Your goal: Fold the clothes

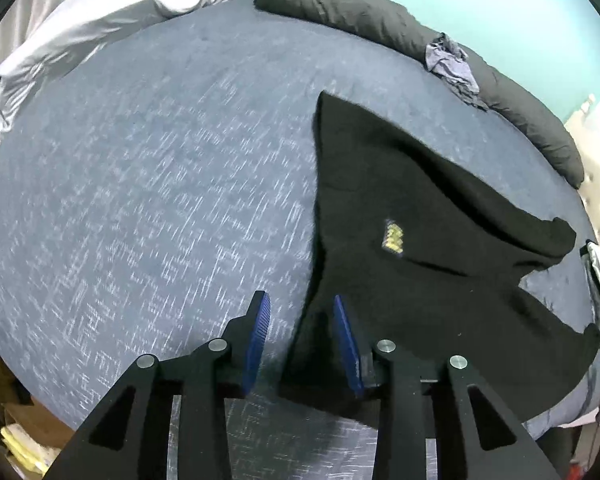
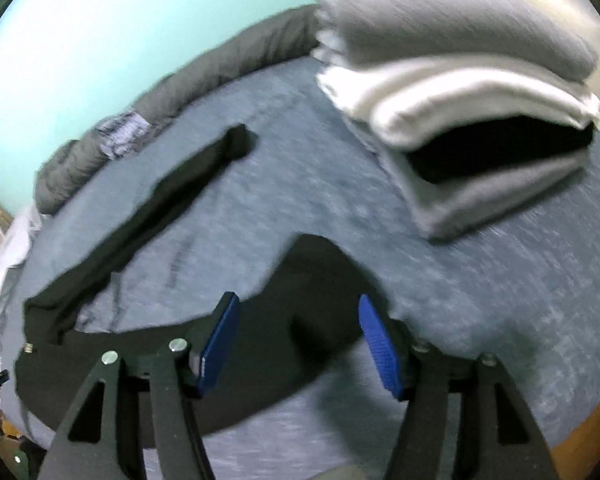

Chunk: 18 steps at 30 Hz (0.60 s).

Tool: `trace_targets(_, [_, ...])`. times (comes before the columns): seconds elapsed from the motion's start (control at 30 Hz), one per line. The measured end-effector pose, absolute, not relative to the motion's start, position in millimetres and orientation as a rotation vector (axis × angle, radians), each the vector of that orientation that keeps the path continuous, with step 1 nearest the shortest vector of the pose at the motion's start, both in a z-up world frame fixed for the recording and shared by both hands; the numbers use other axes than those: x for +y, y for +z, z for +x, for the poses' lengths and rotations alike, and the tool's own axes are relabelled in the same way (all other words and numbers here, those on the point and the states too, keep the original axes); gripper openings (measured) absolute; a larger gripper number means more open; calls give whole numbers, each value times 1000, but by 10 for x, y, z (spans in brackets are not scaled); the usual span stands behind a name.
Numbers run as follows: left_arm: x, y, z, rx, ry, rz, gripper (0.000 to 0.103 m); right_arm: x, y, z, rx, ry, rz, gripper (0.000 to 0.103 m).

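Note:
A black garment (image 1: 420, 240) with a small yellow emblem (image 1: 394, 236) lies spread on the blue-grey bed (image 1: 140, 184), right of centre in the left wrist view. My left gripper (image 1: 300, 304) is open, its right blue pad over the garment's near-left edge. In the right wrist view the same black garment (image 2: 284, 320) lies under my right gripper (image 2: 298, 308), which is open with cloth below the gap. A long black sleeve (image 2: 172, 200) stretches away to the upper left.
A stack of folded grey, white and black clothes (image 2: 460, 112) sits at the far right of the bed. A rolled dark grey duvet (image 1: 380, 20) runs along the turquoise wall, with a small lilac cloth (image 1: 452, 64) on it. A pale sheet (image 1: 100, 20) is bunched at far left.

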<state>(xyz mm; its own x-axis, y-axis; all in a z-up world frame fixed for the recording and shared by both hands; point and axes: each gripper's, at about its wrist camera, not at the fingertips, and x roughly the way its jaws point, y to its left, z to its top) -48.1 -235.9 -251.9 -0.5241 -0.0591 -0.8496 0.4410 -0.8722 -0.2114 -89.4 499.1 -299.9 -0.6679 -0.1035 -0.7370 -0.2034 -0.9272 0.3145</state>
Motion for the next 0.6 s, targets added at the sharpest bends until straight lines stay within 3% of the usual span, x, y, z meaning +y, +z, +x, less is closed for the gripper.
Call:
trace_targets(0.4, [-2232,-2144,-743,532,-2466,1356,51,3718,-2458,-1397,518,2978,-1390,71])
trace_targets(0.6, [-2286,-2270,-946,624,-2480,1327,52,2782,-2482,-1725,657,3025,-1478,73])
